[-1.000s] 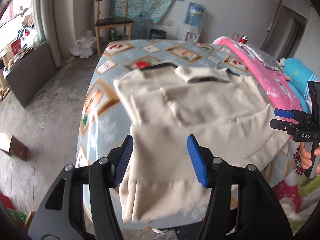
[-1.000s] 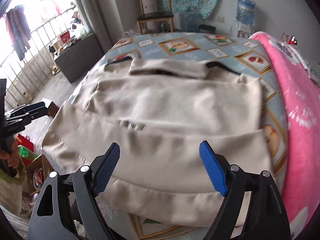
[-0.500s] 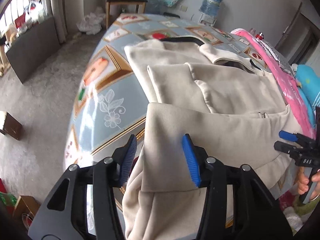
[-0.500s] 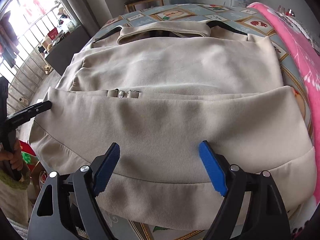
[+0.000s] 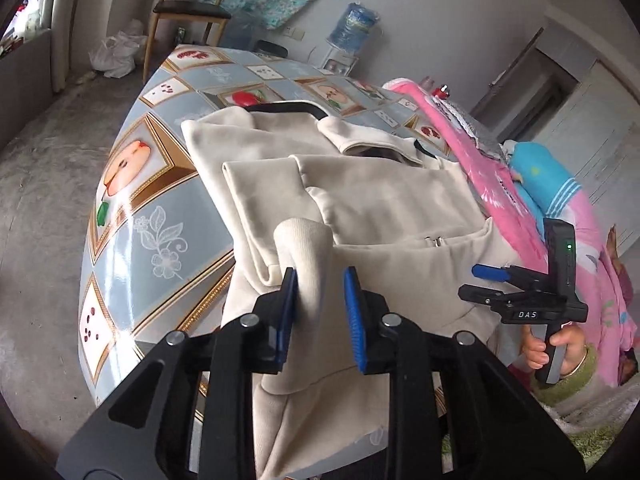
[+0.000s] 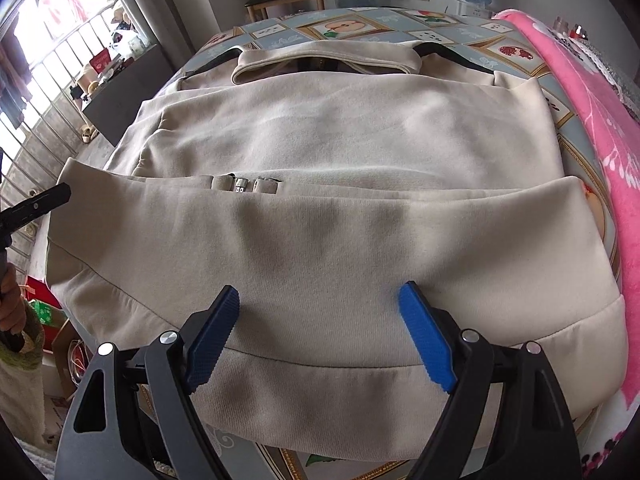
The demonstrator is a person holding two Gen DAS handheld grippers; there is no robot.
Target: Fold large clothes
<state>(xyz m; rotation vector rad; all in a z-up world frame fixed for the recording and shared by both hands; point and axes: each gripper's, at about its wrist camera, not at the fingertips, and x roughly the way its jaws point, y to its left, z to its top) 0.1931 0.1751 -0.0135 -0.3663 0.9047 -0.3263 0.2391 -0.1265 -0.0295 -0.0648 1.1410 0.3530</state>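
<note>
A beige zip jacket lies spread on a table with a blue picture-print cloth, its bottom hem hanging over the near edge. My left gripper has its blue pads closed on a raised fold of the jacket's left hem corner. My right gripper is open, hovering just above the jacket's lower part near the hem. It also shows in the left wrist view, open, at the jacket's right side. The jacket also fills the left wrist view.
A pink blanket lies along the table's right side, with a blue bundle beyond it. A wooden chair and a water dispenser stand behind the table. Boxes sit on the floor at the left.
My left gripper has closed its jaws on the jacket's left hem corner and lifted a fold of it. My right gripper has stayed open, moving slightly closer over the hem.
</note>
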